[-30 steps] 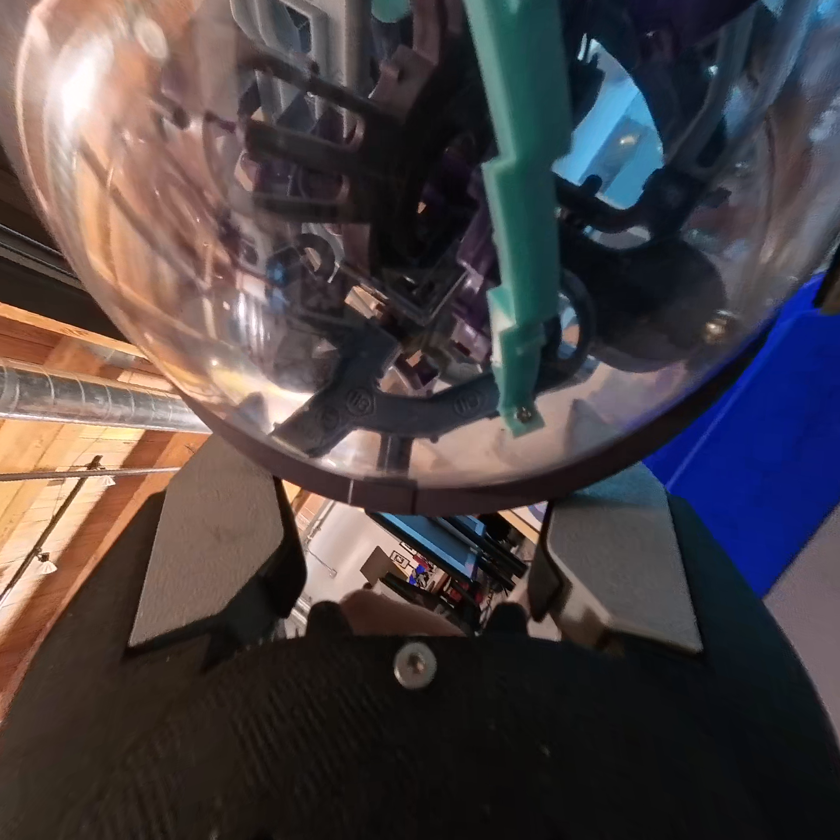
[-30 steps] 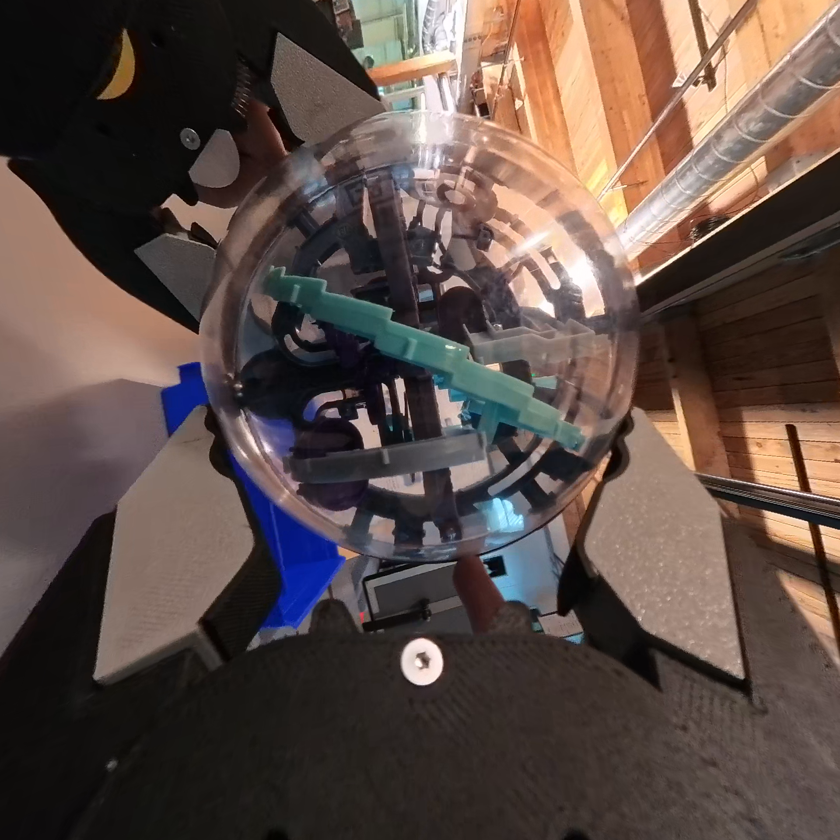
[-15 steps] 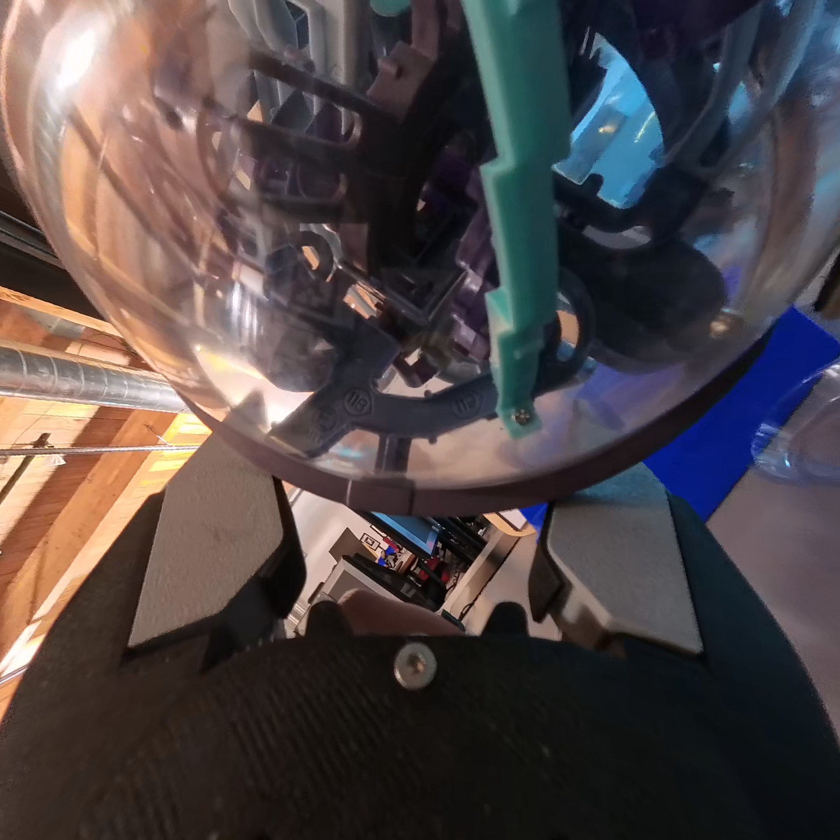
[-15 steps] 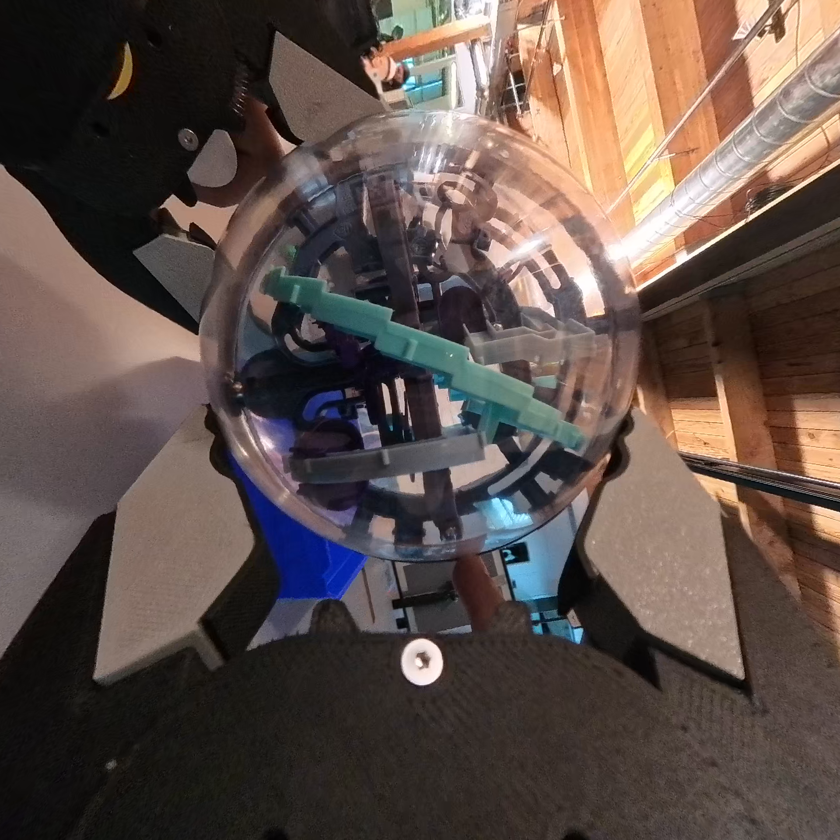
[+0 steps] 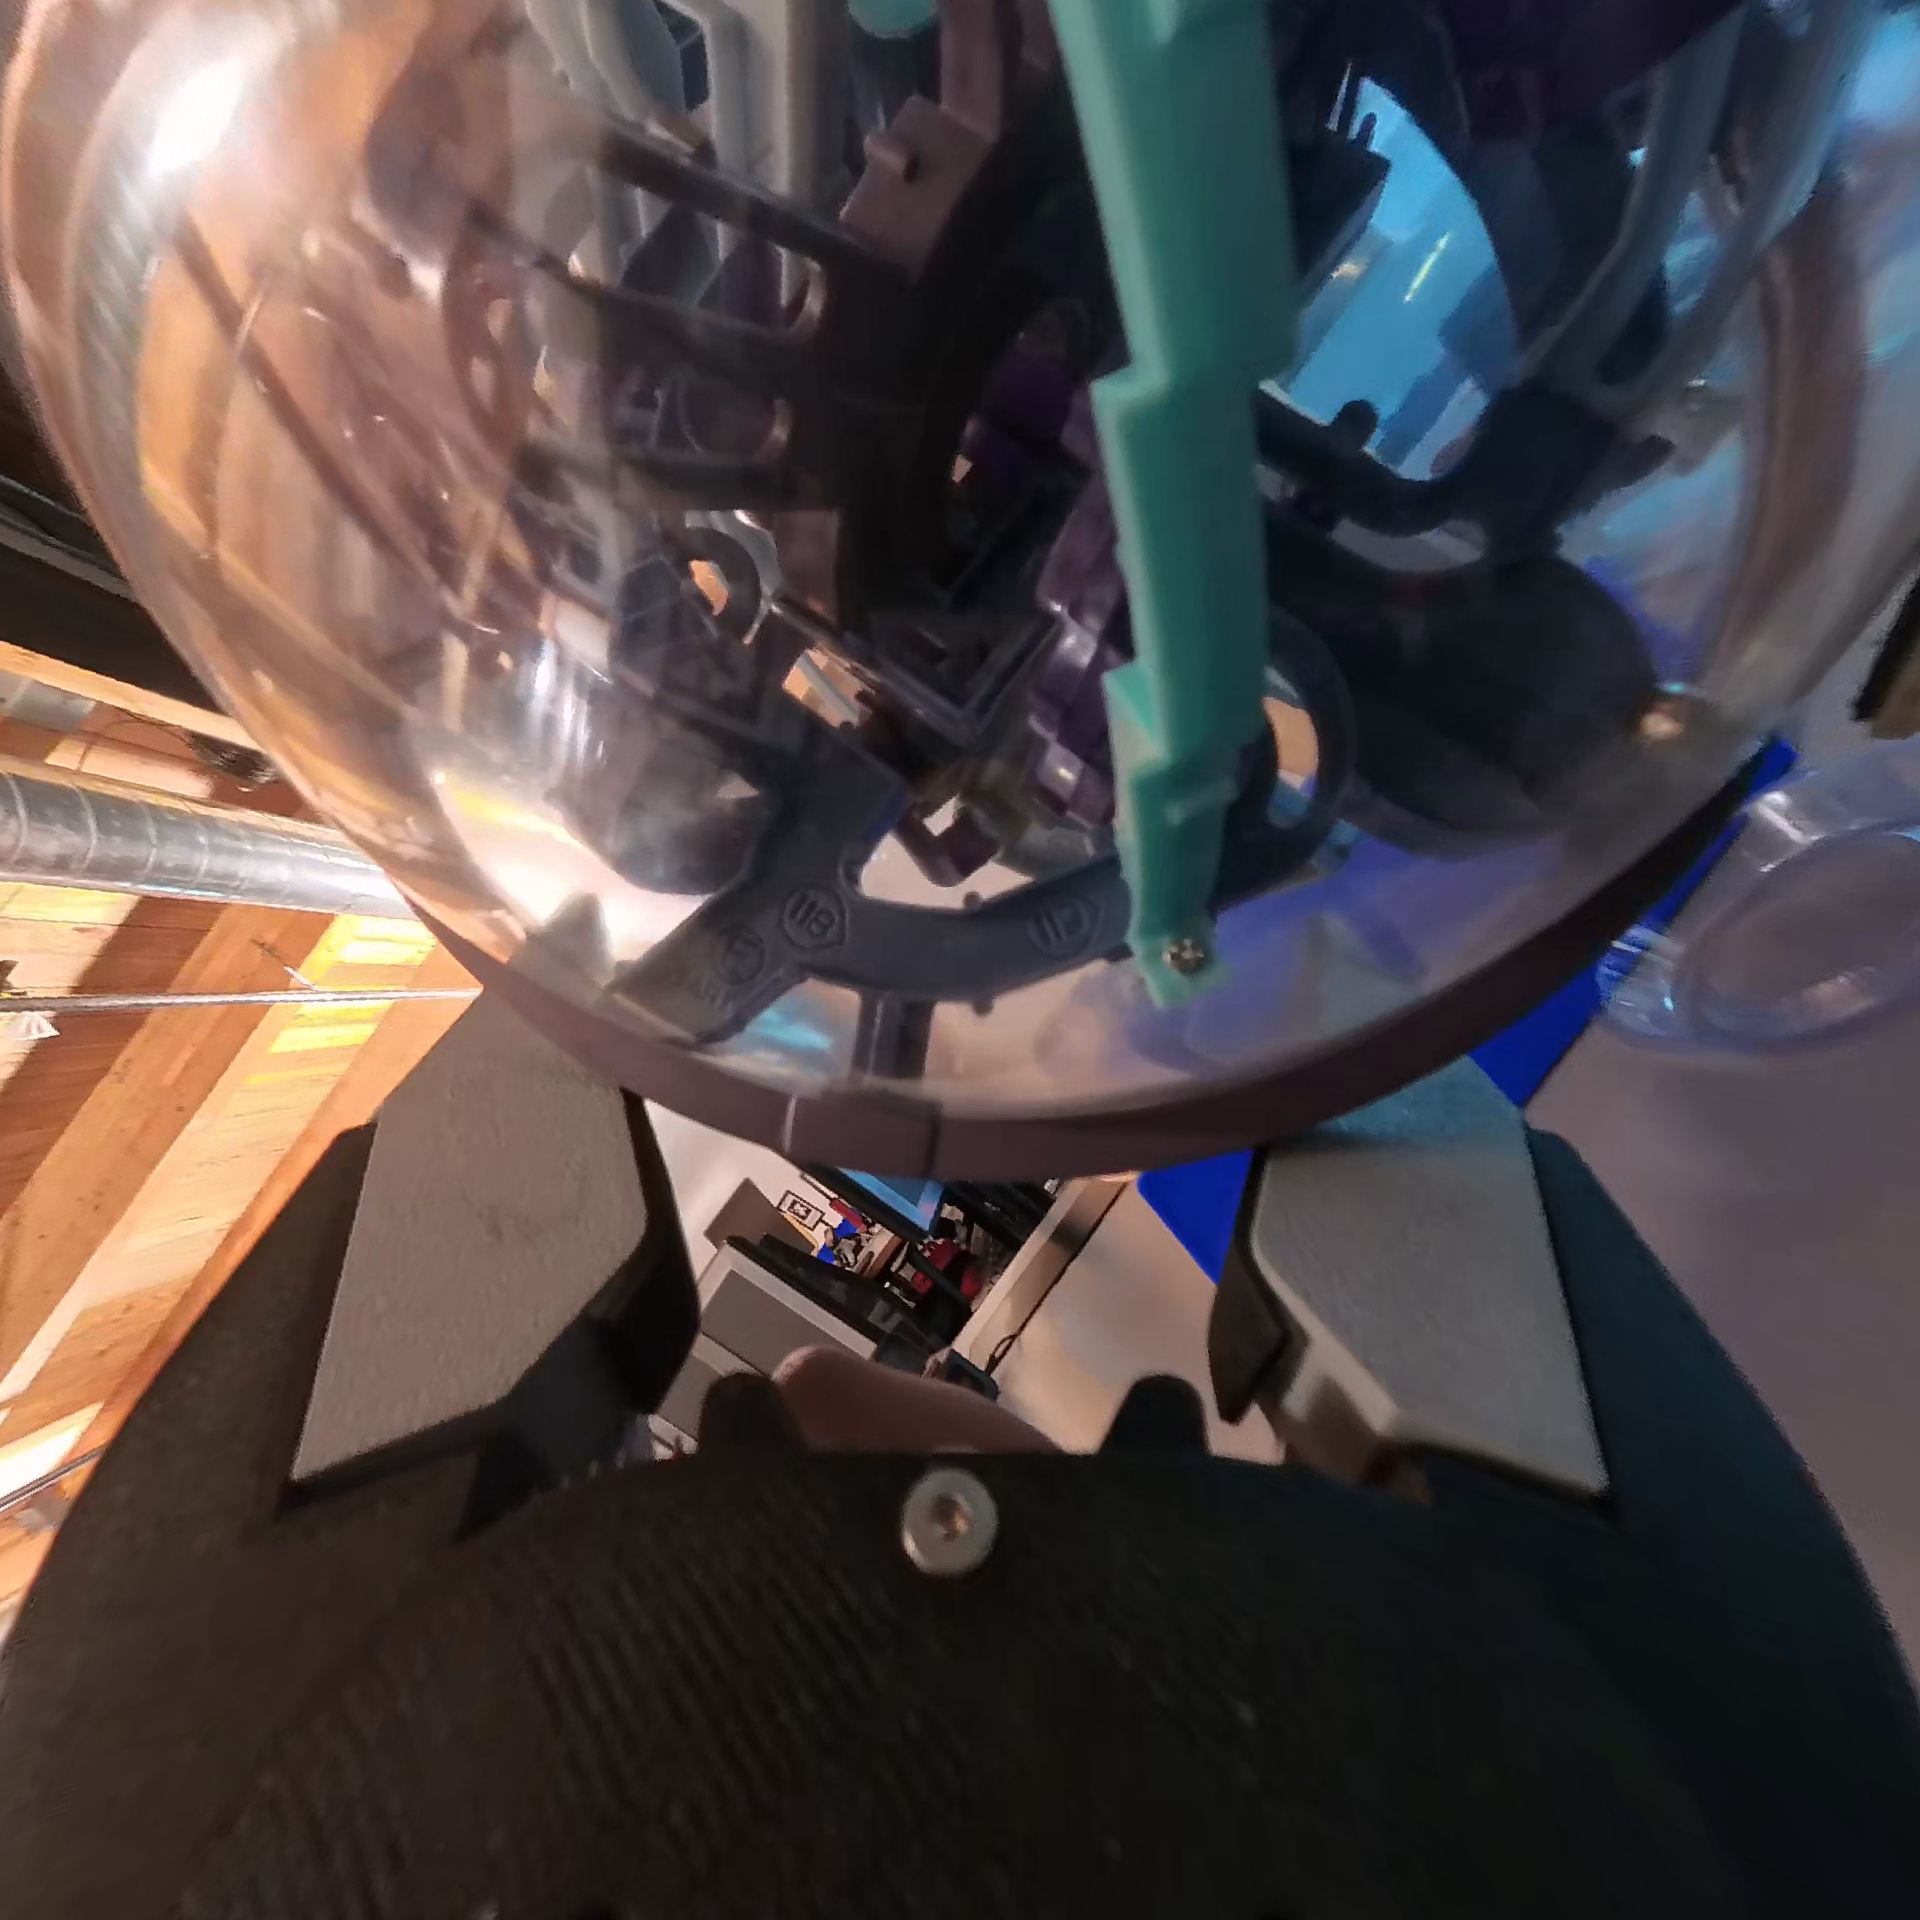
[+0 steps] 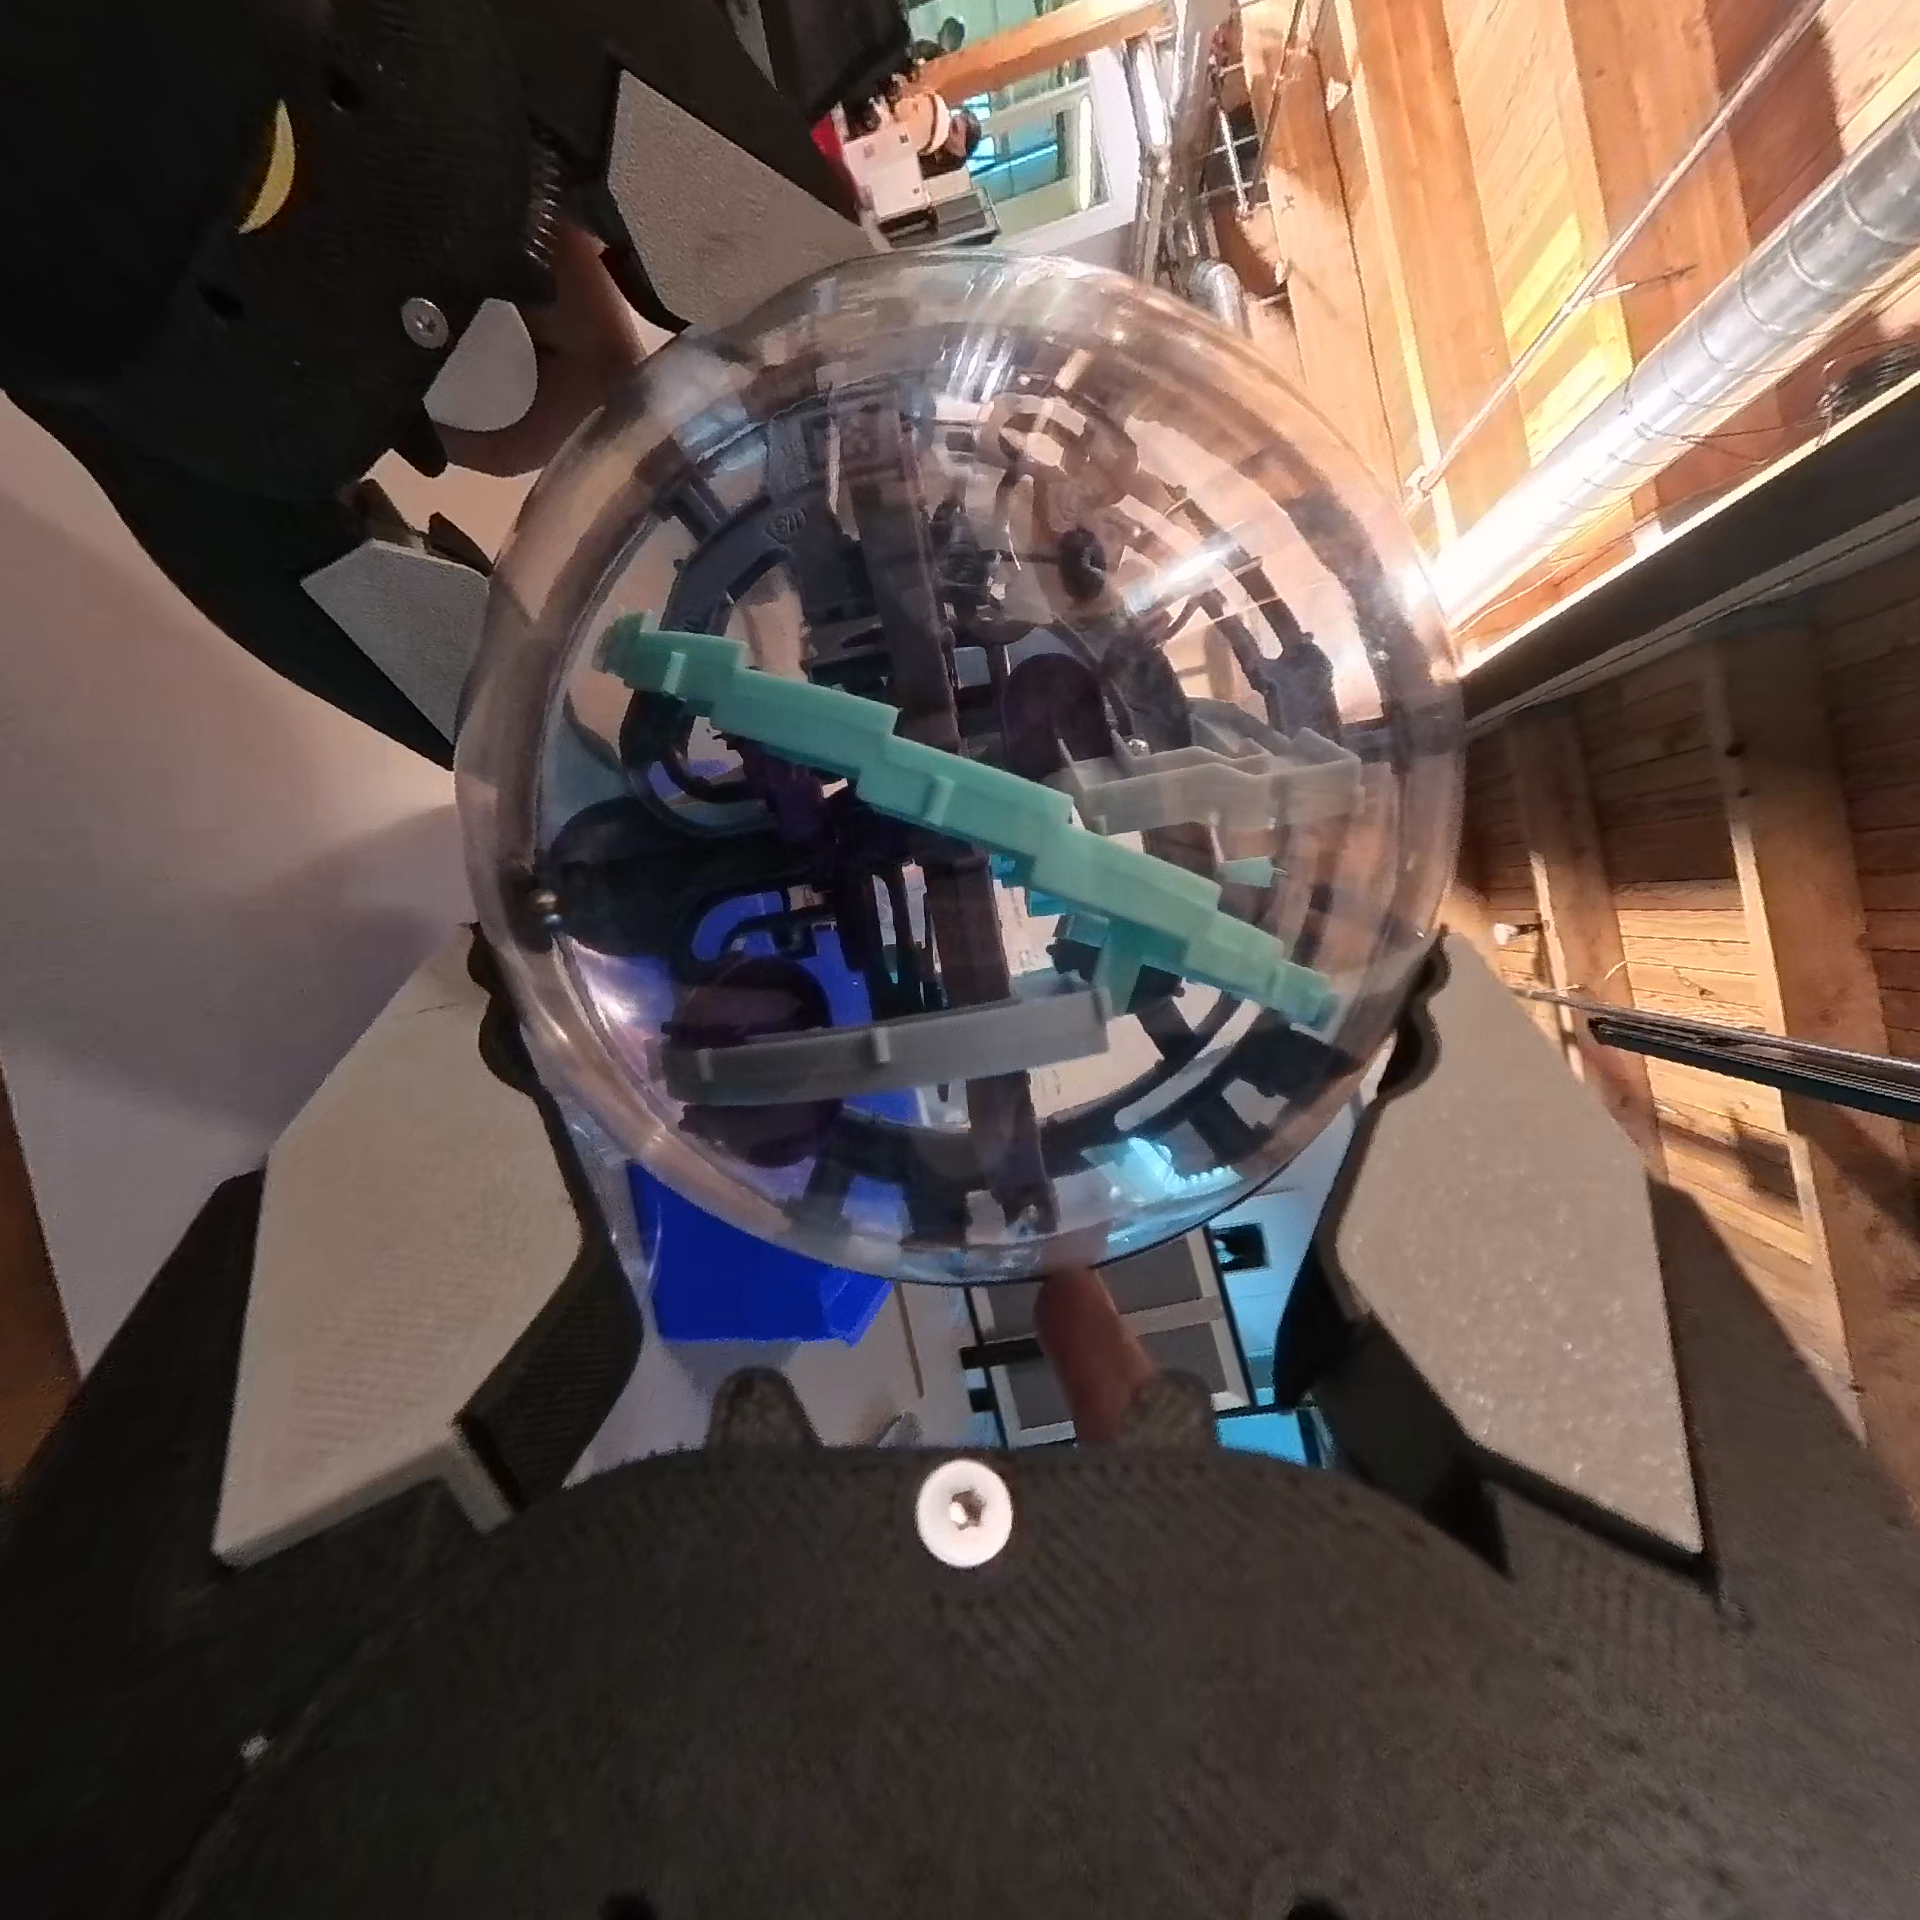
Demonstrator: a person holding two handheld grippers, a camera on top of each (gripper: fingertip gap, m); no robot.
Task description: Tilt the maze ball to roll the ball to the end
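The maze ball point(image 6: 956, 769) is a clear sphere with a teal track point(image 6: 935, 800), grey tracks and dark purple tracks inside. My right gripper point(image 6: 956, 966) is shut on it, with a grey pad pressed on each side of its lower half. My left gripper point(image 6: 540, 353) comes in from the upper left and grips the same ball at its far side. In the left wrist view the maze ball point(image 5: 831, 520) fills the top, and my left gripper point(image 5: 935, 1101) holds its dark rim between both pads. A small shiny metal bead point(image 6: 545, 902) sits at the shell's left edge.
A blue bin point(image 6: 748, 1278) lies behind the ball and also shows in the left wrist view point(image 5: 1558, 1049). A clear plastic dome point(image 5: 1787, 914) is at the right. A wooden wall with a metal duct point(image 6: 1714, 312) is behind.
Both grippers and the ball have turned together, so the background has slid past. The clear dome has come into the left wrist view. The grip on the ball is unchanged.
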